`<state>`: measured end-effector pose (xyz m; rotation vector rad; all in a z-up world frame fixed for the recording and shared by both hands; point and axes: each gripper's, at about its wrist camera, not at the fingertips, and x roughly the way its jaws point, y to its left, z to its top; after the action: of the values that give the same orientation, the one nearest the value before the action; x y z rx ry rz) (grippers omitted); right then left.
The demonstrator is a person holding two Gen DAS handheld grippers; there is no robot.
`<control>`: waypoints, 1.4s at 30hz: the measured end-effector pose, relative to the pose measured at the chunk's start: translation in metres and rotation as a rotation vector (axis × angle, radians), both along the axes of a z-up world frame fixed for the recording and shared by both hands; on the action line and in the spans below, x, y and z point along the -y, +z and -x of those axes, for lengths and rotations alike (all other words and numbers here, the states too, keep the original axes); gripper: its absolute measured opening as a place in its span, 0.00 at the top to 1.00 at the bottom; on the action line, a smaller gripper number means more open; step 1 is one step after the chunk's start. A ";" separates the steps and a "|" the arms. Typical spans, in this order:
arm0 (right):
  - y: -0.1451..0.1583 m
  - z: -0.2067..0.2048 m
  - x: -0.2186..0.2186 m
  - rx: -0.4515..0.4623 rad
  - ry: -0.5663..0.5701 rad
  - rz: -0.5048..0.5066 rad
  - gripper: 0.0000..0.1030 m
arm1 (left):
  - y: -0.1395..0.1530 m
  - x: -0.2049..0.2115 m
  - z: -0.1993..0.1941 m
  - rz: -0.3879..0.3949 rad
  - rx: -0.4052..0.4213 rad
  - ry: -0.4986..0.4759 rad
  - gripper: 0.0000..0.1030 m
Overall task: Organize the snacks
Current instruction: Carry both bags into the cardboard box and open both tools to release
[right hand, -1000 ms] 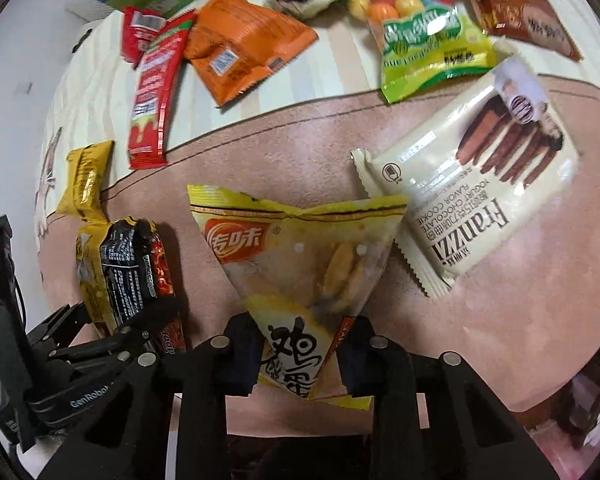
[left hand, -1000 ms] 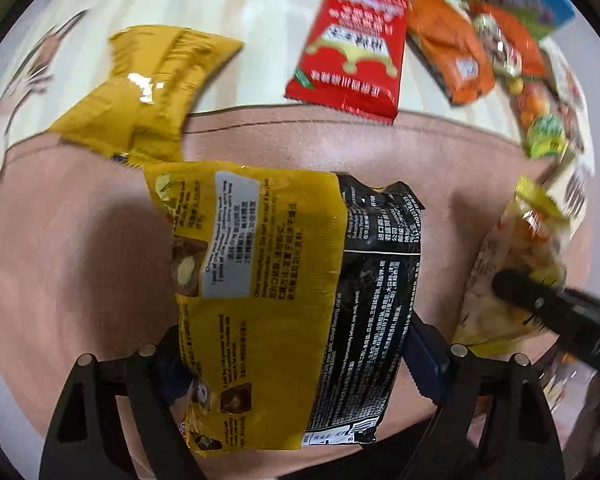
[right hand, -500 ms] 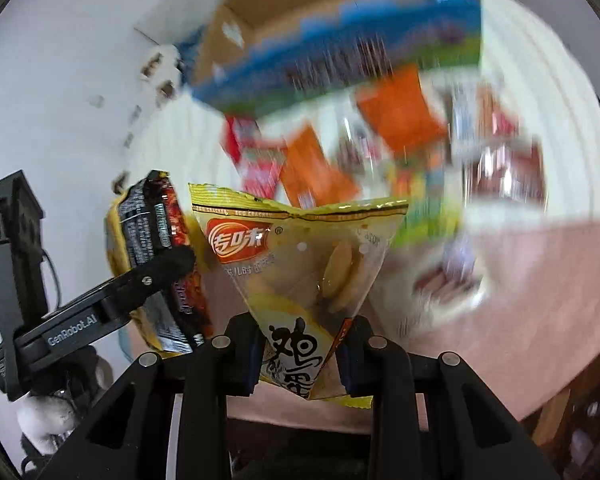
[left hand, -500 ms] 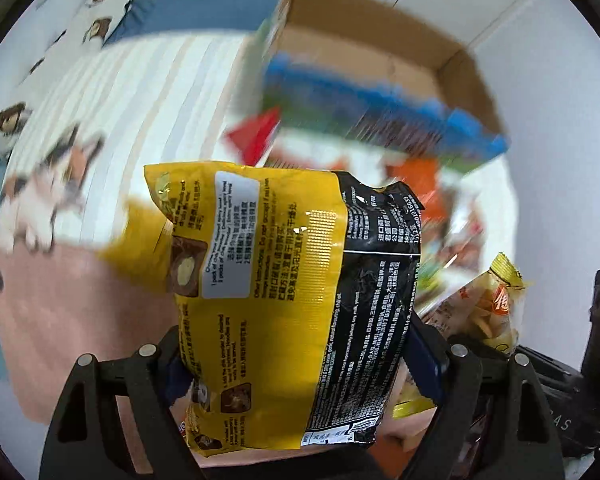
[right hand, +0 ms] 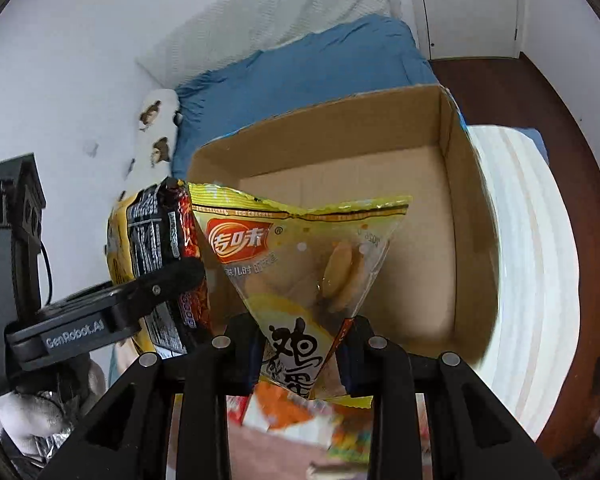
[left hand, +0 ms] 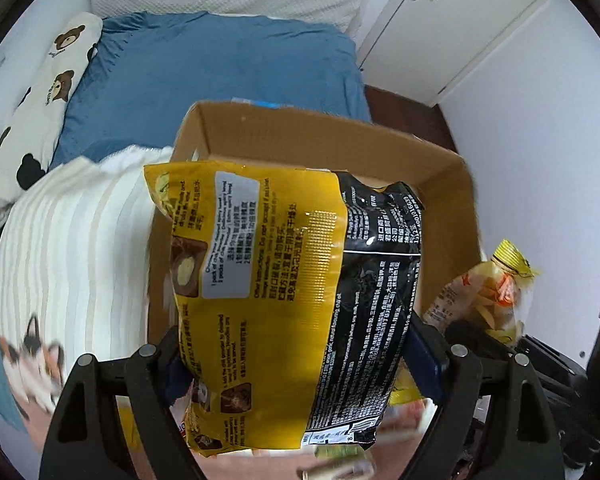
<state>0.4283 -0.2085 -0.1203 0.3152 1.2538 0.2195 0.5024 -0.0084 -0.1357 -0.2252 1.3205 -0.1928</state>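
Cardboard box (left hand: 452, 184) sits open on the bed, directly ahead of both grippers and apparently empty. Left gripper (left hand: 300, 356) is clamped wide across a yellow-and-black noodle pack (left hand: 284, 292); right gripper (right hand: 300, 356) is pinched tight on the lower corner of a clear egg-cracker bag (right hand: 300, 248). Both packs hang just before the box's near wall, side by side. Risk: the packs are close together, so they may collide, or one may catch the near wall and drop outside; the cracker bag, held by one corner only, could slip. One second earlier both packs hung low over the pink mat among loose snacks; now they are raised and the box fills the view.
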 end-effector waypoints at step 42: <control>-0.042 -0.045 0.020 0.010 -0.020 0.207 0.05 | -0.037 -0.025 0.020 -0.074 0.083 0.016 0.10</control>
<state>0.4734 -0.2281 -0.1624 0.1479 1.2508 0.0735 0.4822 0.0166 -0.1728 -0.1631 1.2412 -0.1380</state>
